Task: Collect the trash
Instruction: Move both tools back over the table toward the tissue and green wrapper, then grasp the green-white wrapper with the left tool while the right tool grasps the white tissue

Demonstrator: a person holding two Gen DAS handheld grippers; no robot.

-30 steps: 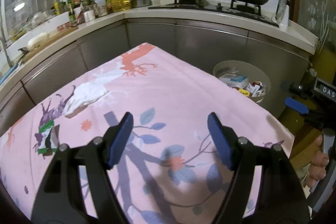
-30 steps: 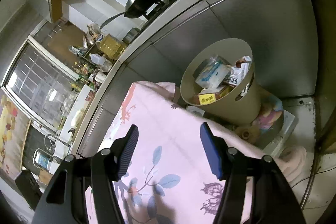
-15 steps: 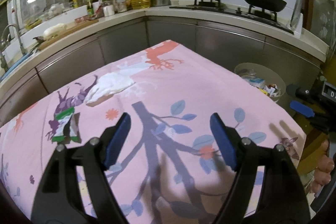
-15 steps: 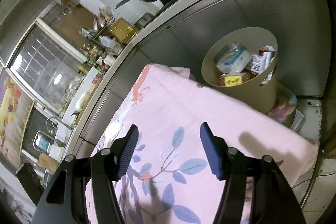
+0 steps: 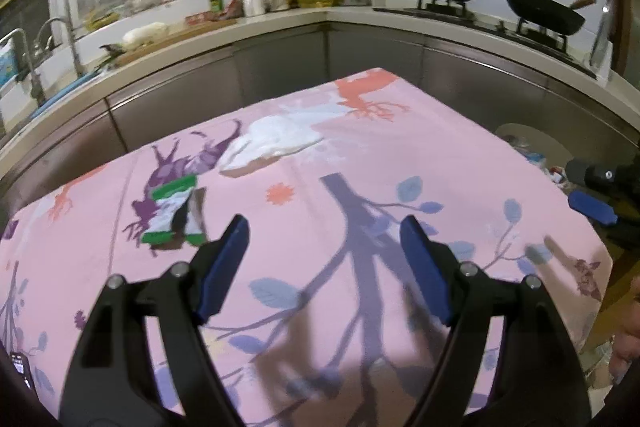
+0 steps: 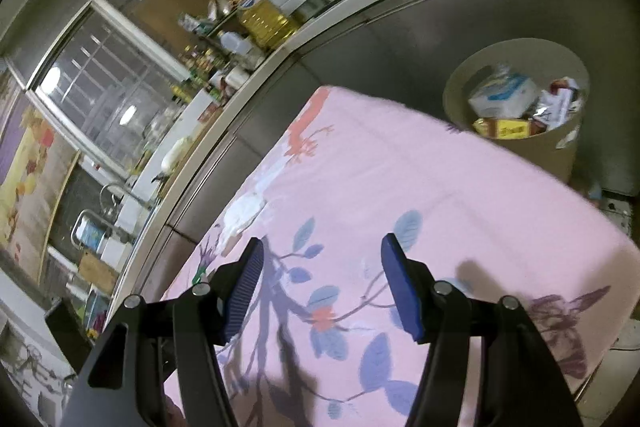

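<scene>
Left gripper: the left gripper (image 5: 324,259) is hovering over the pink tablecloth (image 5: 440,163) with its blue pads spread wide and nothing between them.
Right gripper: the right gripper (image 6: 320,283) is also hanging spread and empty above the cloth; one blue finger of it is showing at the right edge of the left camera's view.
Wrapper: a green-and-white wrapper (image 5: 172,213) is lying flat on the cloth, ahead and to the left of the left gripper, just beyond its left finger.
Tissue: a crumpled white tissue (image 5: 272,143) is sitting farther ahead, slightly left of the left gripper's centre line.
Bin: a round bin (image 6: 516,107) is standing off the table's far right corner, ahead and to the right of the right gripper, already holding boxes and packets.
Handling, wrapper: it is probably thin, light and slick; being flat, it looks best pinched at a raised edge or end, though blur is hiding which end lifts.
Handling, tissue: it looks soft and nearly weightless; closing on its raised middle should be enough.
</scene>
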